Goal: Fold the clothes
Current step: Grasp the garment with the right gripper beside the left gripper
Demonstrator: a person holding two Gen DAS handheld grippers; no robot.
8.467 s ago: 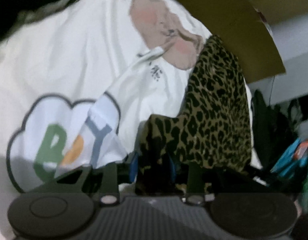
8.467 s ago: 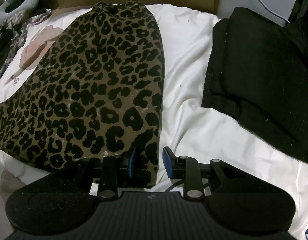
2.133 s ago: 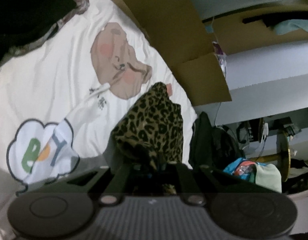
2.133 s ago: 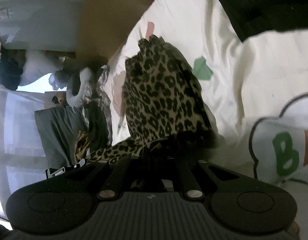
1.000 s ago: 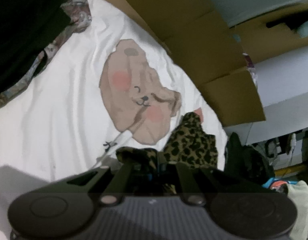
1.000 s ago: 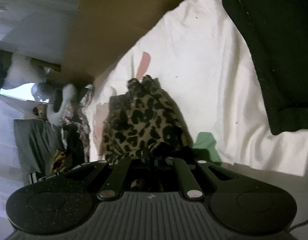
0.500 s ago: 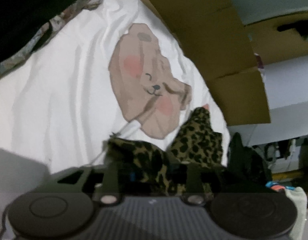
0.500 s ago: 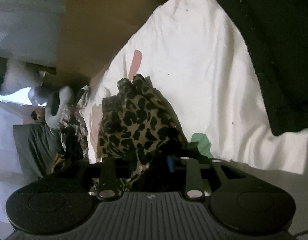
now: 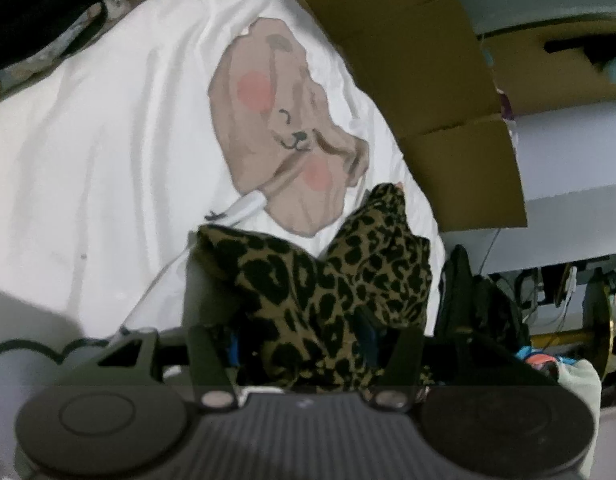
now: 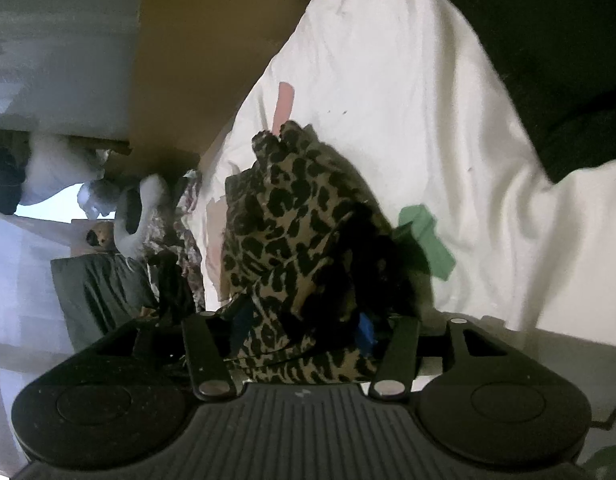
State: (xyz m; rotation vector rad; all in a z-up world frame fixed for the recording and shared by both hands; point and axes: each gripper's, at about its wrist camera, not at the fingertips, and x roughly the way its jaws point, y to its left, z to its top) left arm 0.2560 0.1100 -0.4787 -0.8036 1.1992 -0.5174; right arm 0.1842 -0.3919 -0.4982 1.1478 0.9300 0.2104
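Both tools have opened since half a second ago: a second back they were pinched shut on the leopard cloth (image 9: 328, 284), and now your left tool (image 9: 299, 340) and right tool (image 10: 303, 320) each stand with fingers spread wide. Cloth bunches between the fingers in both views, but neither tool clamps it. Eight seconds ago that cloth lay spread flat on the bed (image 9: 87, 152); now it sits gathered in a rumpled heap on the white sheet, just below the printed bear (image 9: 283, 128) and near the cardboard (image 9: 428, 80).

Judging by this, the garment has been doubled over and let go, yet the heap looks loose rather than squared, so smoothing or another fold may remain. Black clothes (image 10: 548, 40) lie at the sheet's far edge; whether they are folded you cannot tell.

No writing or brand reads clearly in either view now.
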